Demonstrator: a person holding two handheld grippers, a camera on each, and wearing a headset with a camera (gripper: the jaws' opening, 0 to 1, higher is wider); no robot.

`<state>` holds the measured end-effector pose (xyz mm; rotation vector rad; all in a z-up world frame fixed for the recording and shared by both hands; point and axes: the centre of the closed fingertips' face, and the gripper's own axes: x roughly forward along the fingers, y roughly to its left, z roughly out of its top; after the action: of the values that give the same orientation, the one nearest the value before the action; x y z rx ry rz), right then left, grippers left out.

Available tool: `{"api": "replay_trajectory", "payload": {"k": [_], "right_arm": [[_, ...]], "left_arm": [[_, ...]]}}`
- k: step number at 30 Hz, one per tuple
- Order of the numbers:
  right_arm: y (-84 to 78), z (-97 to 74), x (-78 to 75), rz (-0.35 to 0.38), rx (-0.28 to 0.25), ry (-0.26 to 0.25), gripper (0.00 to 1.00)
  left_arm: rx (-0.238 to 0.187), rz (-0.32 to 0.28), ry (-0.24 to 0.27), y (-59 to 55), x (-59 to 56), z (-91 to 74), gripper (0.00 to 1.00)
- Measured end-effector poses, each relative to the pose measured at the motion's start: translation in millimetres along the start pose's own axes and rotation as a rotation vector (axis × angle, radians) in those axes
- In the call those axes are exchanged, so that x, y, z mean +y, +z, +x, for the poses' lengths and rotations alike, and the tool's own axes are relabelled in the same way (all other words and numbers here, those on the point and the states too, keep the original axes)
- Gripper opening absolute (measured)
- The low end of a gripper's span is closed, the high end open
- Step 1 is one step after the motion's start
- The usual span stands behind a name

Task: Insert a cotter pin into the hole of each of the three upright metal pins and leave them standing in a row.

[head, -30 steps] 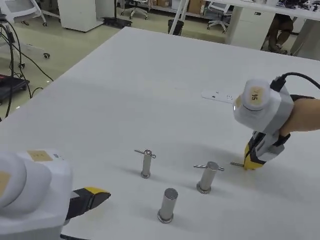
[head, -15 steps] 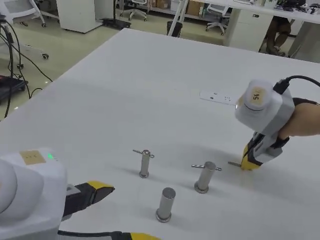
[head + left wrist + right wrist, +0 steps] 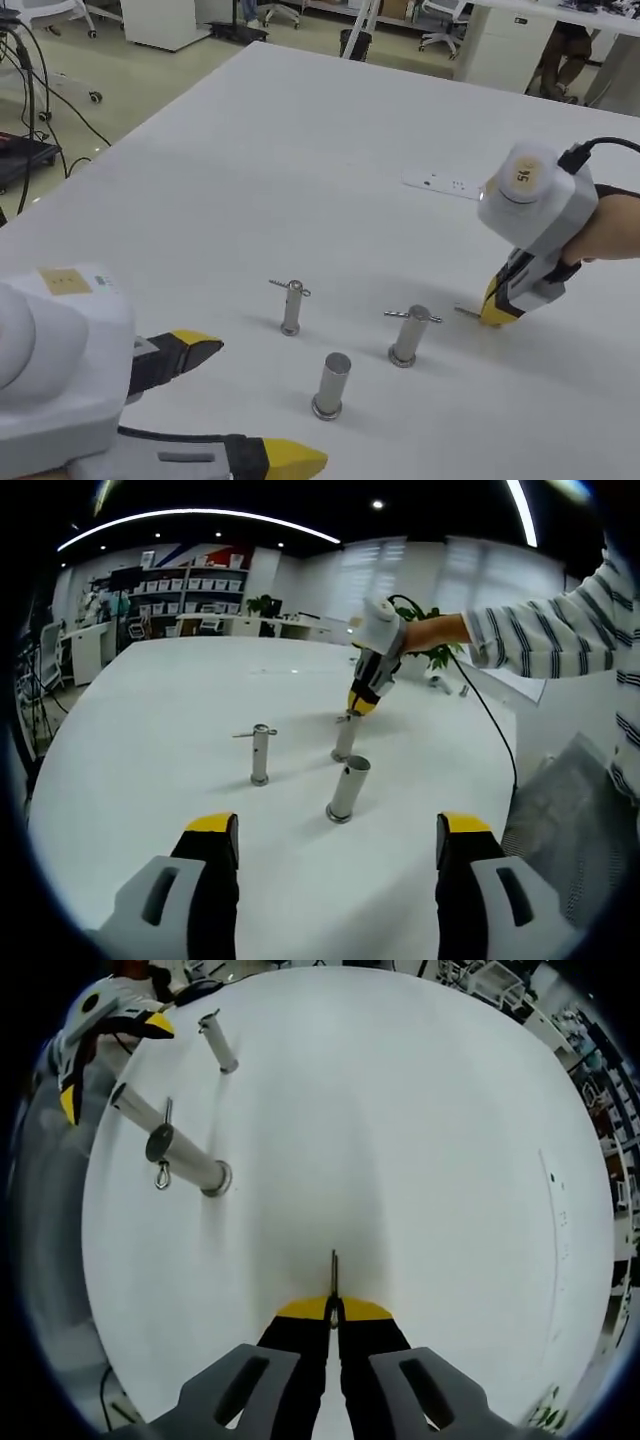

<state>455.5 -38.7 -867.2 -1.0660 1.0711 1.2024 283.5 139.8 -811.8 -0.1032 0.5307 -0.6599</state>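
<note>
1. The right hand-held gripper (image 3: 492, 312) was pressed together on a loose cotter pin (image 3: 334, 1272), with its tips low at the tabletop (image 3: 300, 150). The cotter pin stuck straight out ahead of the jaws, which I judge suited threading it sideways through a hole.
2. The bare metal pin (image 3: 331, 385) stood upright nearest the person with nothing through it, so it was likely the target.
3. Two pinned metal pins, the left one (image 3: 291, 308) and the right one (image 3: 407, 336), stood just behind it. Each had a cotter pin across its top. The three formed a triangle rather than a row.
4. The left hand-held gripper (image 3: 338, 825) was spread wide and empty, aimed at the bare metal pin, probably to steady it.
5. The right pinned one stood roughly between the held cotter pin and the bare metal pin, so the approach called for going around it. The tabletop edges were well apart from the work, and a flat white strip (image 3: 440, 185) lay far behind.
</note>
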Motion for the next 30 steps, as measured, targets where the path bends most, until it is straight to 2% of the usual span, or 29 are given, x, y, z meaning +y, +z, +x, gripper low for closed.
{"api": "replay_trajectory", "payload": {"k": [15,30], "right_arm": [[5.3,-24.1,11.1,-0.069,-0.049,-0.055,0.02],[13.6,-45.1,36.3,-0.100,-0.151,-0.126,0.02]], "left_arm": [[-0.030,-0.006,-0.018,7.4,-5.1,-1.5,0.82],[-0.034,0.011,-0.034,15.9,-8.9,-1.2,0.82]]}}
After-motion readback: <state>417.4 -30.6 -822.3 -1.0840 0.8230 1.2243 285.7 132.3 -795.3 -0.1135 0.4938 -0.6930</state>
